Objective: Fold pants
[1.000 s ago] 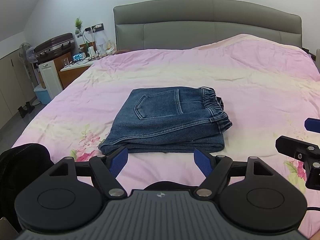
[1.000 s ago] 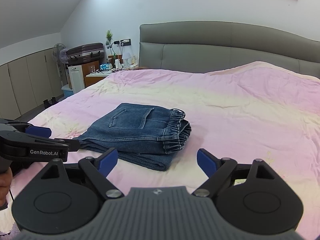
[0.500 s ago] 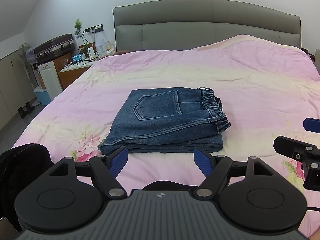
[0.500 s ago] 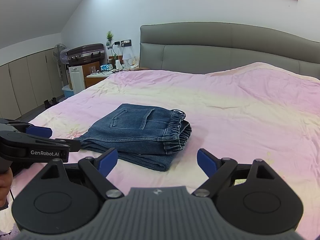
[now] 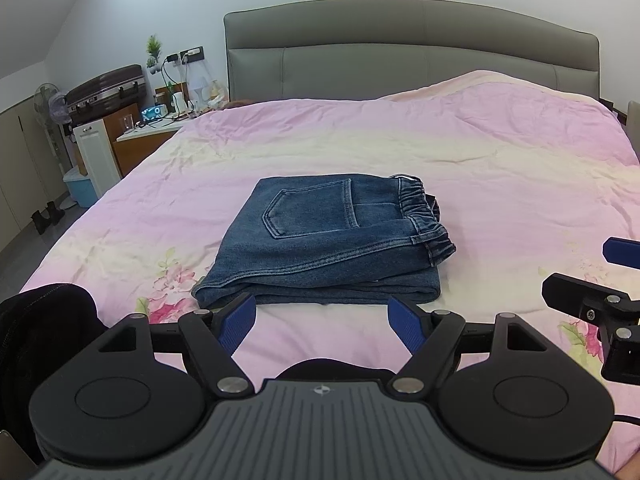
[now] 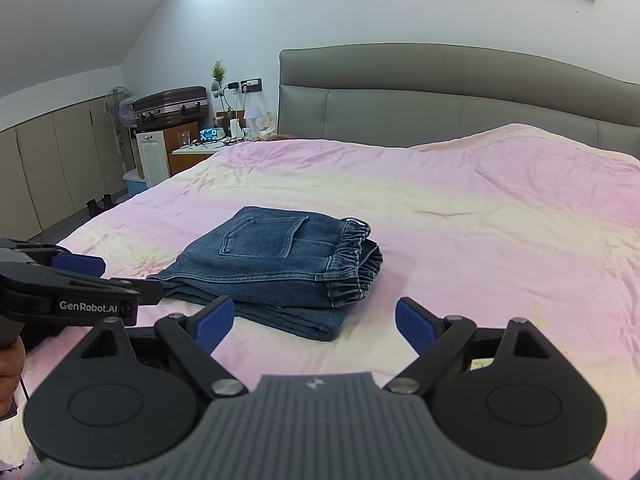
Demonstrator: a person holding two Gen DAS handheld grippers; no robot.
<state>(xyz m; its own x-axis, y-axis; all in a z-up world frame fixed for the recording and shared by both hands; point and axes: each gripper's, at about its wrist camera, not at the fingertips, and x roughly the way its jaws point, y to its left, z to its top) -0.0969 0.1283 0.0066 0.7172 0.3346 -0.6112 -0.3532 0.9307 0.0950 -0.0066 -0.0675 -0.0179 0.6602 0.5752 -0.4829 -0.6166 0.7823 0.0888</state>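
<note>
Blue denim pants (image 5: 324,240) lie folded into a compact rectangle on the pink bedspread (image 5: 480,168), back pocket up, elastic waistband to the right. They also show in the right wrist view (image 6: 276,264). My left gripper (image 5: 322,322) is open and empty, just short of the pants' near edge. My right gripper (image 6: 314,322) is open and empty, near the pants' near right corner. The left gripper (image 6: 80,280) shows at the left of the right wrist view; the right gripper (image 5: 600,280) shows at the right edge of the left wrist view.
A grey padded headboard (image 5: 400,48) stands at the far end. A nightstand (image 5: 140,140) with small items, a suitcase (image 5: 106,88) and a fan (image 5: 50,104) stand left of the bed. A dark garment (image 5: 36,328) lies at the near left.
Both grippers have drawn back slightly from the folded pants and stayed open. The pants have not moved.
</note>
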